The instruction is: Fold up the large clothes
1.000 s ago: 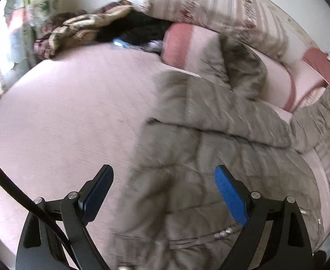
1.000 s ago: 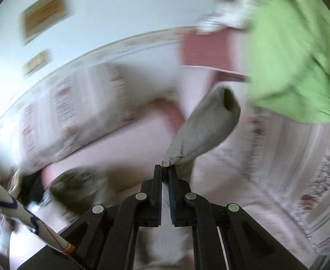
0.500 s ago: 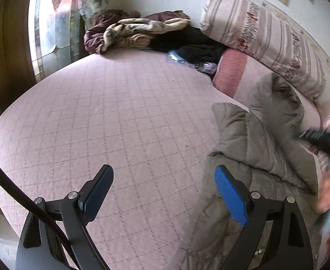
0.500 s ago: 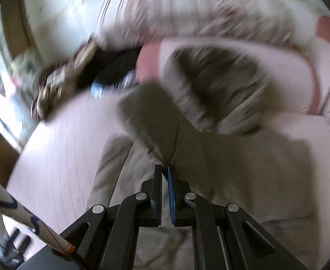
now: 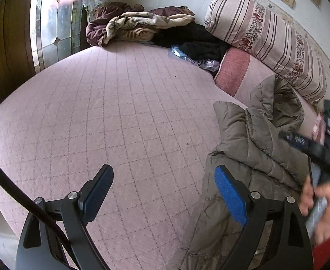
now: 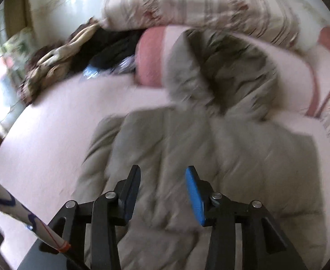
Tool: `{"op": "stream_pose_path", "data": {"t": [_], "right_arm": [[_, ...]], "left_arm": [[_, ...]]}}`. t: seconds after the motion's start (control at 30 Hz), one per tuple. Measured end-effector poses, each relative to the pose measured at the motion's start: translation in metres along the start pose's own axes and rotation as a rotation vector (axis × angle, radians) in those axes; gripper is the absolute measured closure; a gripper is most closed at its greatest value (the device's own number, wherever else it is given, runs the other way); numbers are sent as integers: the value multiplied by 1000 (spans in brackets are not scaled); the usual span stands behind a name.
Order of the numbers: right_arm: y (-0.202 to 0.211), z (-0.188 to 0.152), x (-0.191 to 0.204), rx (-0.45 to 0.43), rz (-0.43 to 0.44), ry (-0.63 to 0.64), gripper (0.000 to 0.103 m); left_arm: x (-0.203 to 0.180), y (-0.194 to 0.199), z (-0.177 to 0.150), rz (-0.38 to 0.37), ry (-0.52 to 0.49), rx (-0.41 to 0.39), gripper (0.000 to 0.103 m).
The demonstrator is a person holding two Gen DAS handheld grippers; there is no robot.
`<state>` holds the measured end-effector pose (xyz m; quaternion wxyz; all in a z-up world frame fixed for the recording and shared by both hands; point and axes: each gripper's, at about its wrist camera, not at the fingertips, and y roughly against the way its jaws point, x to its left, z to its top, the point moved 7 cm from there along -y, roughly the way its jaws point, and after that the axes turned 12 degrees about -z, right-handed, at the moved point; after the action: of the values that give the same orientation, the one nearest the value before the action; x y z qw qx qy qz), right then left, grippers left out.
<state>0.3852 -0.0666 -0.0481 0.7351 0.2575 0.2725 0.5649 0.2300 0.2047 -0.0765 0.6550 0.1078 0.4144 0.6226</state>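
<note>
A grey-brown padded jacket point(image 5: 250, 153) lies on the pink quilted bed point(image 5: 119, 117), its hood point(image 5: 277, 99) up against a pink pillow. In the right wrist view the jacket point(image 6: 210, 148) fills the middle, with a sleeve folded across its body. My left gripper point(image 5: 163, 175) is open and empty above the bed, just left of the jacket's edge. My right gripper point(image 6: 162, 175) is open and empty over the jacket's body. The right gripper's body and the hand holding it show at the right edge of the left wrist view point(image 5: 322, 157).
A striped bolster point(image 5: 266, 38) and pink pillow point(image 5: 234, 69) lie along the wall. A heap of blankets and dark clothes point(image 5: 146, 27) sits at the bed's far corner, next to a patterned glass panel point(image 5: 56, 18). A plastic bag point(image 5: 187, 56) lies by the heap.
My right gripper carried the sleeve across over the jacket's body, then opened and let it go. My left gripper swung left, from over the jacket to over the bed beside it.
</note>
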Motion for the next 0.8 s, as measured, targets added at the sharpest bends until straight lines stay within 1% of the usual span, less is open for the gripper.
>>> {"op": "stream_pose_path", "data": {"t": [0.03,0.1,0.13,0.17,0.2,0.27,0.33,0.37,0.4,0.47,0.5,0.6,0.67,0.8], "right_arm": [[-10,8,-4,8,-20,-21,58],[-34,15,-9,62,-47,-70,58],[-52,9,-4,142,0,-95,58],[-64,-1,6,225,74,-103,58],[-70,-14,20,287,136,-82,57],[-54,-25,46,254,183,57,58],[-29,-33,54,235,244,107,58],[-14,-37,52,222,274,104,58],[3,-43,41,186,264,78,57],[30,-61,12,135,202,29,51],[39,-71,-1,130,197,12,47],[66,-113,-52,137,148,-55,46],[87,-147,-93,130,74,-99,46],[127,-200,-160,116,-23,-202,40]], "left_arm": [[-1,0,0,-3,-2,0,12],[-2,0,0,3,-15,-5,12],[-2,-1,1,9,-21,-7,12],[-2,-1,1,14,-24,-7,12],[-2,-2,2,16,-24,-6,12],[-4,-5,1,5,-18,3,12],[-10,-7,-1,0,-28,13,12],[-12,-7,-2,1,-36,14,12],[-16,-7,-4,3,-50,14,12],[-21,-7,-8,8,-71,16,12],[-25,-7,-11,14,-87,20,12],[-33,-11,-22,25,-138,41,12],[-38,-16,-29,36,-167,55,12],[-48,-25,-45,53,-225,72,12]]}}
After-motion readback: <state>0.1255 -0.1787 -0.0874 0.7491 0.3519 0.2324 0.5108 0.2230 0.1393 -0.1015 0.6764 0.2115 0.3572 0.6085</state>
